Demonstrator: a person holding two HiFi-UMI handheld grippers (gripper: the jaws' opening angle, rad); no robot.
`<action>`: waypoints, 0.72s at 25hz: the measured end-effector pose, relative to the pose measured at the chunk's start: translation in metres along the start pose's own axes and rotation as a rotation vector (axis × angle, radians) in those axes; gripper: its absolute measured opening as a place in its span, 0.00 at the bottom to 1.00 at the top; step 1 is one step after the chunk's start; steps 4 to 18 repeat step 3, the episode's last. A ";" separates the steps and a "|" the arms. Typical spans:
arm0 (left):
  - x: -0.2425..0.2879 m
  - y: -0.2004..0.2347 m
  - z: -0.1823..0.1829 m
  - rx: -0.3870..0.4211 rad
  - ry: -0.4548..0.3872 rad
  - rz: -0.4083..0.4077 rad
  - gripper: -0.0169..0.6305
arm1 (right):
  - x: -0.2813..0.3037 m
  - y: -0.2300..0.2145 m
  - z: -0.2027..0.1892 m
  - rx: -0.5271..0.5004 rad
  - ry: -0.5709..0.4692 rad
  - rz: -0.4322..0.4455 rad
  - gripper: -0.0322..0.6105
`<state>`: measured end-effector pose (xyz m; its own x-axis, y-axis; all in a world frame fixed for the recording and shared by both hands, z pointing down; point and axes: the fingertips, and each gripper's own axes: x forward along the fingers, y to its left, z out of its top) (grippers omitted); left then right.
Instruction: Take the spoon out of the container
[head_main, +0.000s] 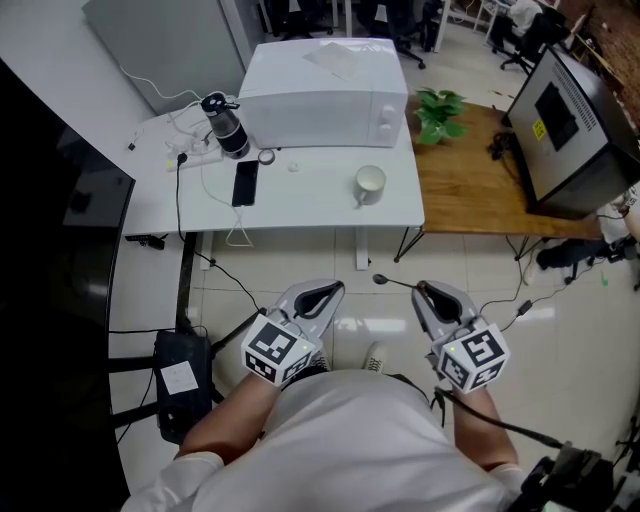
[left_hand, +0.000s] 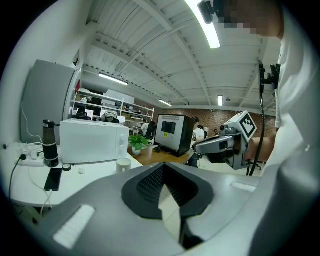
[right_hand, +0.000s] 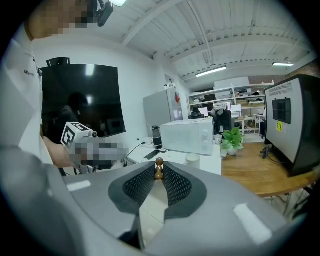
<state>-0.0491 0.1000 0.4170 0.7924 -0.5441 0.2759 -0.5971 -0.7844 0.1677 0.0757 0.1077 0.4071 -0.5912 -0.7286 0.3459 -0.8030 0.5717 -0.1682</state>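
the right gripper is closed on the spoon: in the right gripper view its jaws pinch a small brown end of it at their tips, and in the head view the thin handle runs out to the left, ending in a dark bowl over the floor. the left gripper hangs beside it with jaws together and nothing between them. both are close to the person's body, well apart from the table. the white cup, likely the container, stands on that table in front of the microwave, with no spoon in it. so the removal looks done; at most, setting the spoon down is left.
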 end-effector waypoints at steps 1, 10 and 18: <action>0.000 0.000 0.000 0.000 0.000 -0.001 0.03 | 0.000 0.000 0.000 0.000 -0.001 0.000 0.14; 0.001 0.000 0.001 0.000 0.000 -0.001 0.03 | 0.000 0.000 0.001 0.000 -0.003 0.001 0.14; 0.001 0.000 0.001 0.000 0.000 -0.001 0.03 | 0.000 0.000 0.001 0.000 -0.003 0.001 0.14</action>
